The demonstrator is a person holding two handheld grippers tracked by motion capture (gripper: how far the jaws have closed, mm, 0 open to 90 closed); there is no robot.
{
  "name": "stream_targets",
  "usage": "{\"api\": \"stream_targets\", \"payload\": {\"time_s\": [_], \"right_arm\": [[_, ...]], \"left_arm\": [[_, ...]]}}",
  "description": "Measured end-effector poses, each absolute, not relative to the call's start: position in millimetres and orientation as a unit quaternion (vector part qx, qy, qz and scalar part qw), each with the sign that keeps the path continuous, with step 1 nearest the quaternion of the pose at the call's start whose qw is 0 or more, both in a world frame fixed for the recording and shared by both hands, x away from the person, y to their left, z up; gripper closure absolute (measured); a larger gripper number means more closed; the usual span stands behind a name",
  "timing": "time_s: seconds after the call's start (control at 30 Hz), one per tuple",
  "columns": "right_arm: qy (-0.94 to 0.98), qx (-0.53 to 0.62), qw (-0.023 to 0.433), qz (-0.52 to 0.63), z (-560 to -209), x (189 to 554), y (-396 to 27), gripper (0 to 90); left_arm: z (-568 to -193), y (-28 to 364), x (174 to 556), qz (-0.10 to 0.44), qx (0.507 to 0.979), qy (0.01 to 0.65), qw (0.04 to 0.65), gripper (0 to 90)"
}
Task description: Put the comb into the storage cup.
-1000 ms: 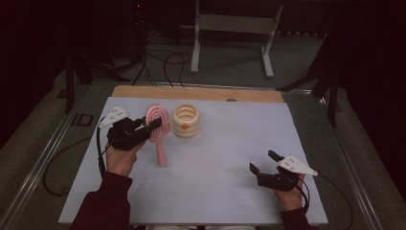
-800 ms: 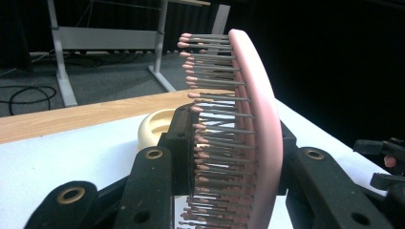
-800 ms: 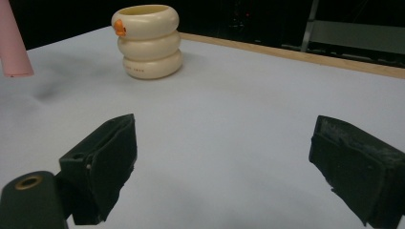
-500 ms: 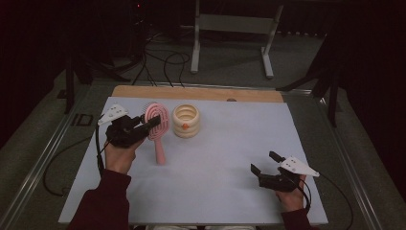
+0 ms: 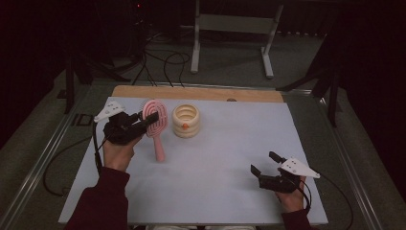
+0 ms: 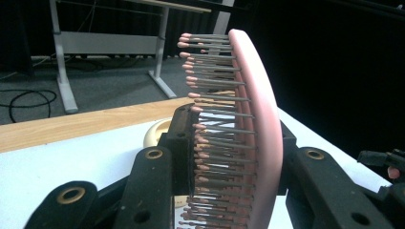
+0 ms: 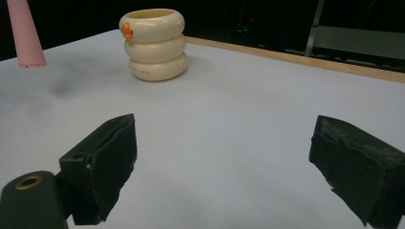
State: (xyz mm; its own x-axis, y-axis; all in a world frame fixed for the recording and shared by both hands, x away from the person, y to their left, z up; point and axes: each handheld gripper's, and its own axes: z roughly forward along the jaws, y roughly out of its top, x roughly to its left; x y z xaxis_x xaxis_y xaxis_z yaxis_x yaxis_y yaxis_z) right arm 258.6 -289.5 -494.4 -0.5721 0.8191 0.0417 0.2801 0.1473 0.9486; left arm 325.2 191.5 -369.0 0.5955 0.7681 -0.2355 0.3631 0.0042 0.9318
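At the left of the table (image 5: 306, 143), the left gripper (image 5: 143, 120) clamps the head of the pink hairbrush (image 5: 154, 125). In the left gripper view its jaws stand partly closed, one pad against the bristle side and the other against the smooth back of the brush (image 6: 253, 138). The brush hangs with its handle pointing down, the handle tip at or just above the white surface; contact cannot be confirmed. The cream ringed cup (image 5: 186, 120), marked with a small orange dot, stands upright just beside the brush, on its right in the high view.

The right gripper (image 5: 268, 168) rests low near the front right edge, well apart from both items. Its jaws stand wide open with nothing between them, and the right gripper view looks across the table to the cup (image 7: 154, 44).

The likely step is placing the brush handle-first into the cup. To do it well:

1. Maintain clamp pressure. The bristles give under load, so the head may pivot.
2. Raise the brush until the handle tip clears the cup rim.
3. Centre the tip over the opening before lowering it.
4. Avoid striking the rim, as the cup looks light and may tip.
5. Brace the cup with the right gripper if it shifts.
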Motion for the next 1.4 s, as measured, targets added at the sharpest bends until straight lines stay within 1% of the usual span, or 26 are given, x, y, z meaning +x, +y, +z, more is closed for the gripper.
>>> {"api": "stream_targets", "payload": {"time_s": [1.4], "right_arm": [[0.709,0.395,0.254,0.526,-495.2,259.4,-290.0,9.2]], "left_arm": [[-356.9,186.4,349.1,0.191,0.689,0.400,0.573,64.7]]}}
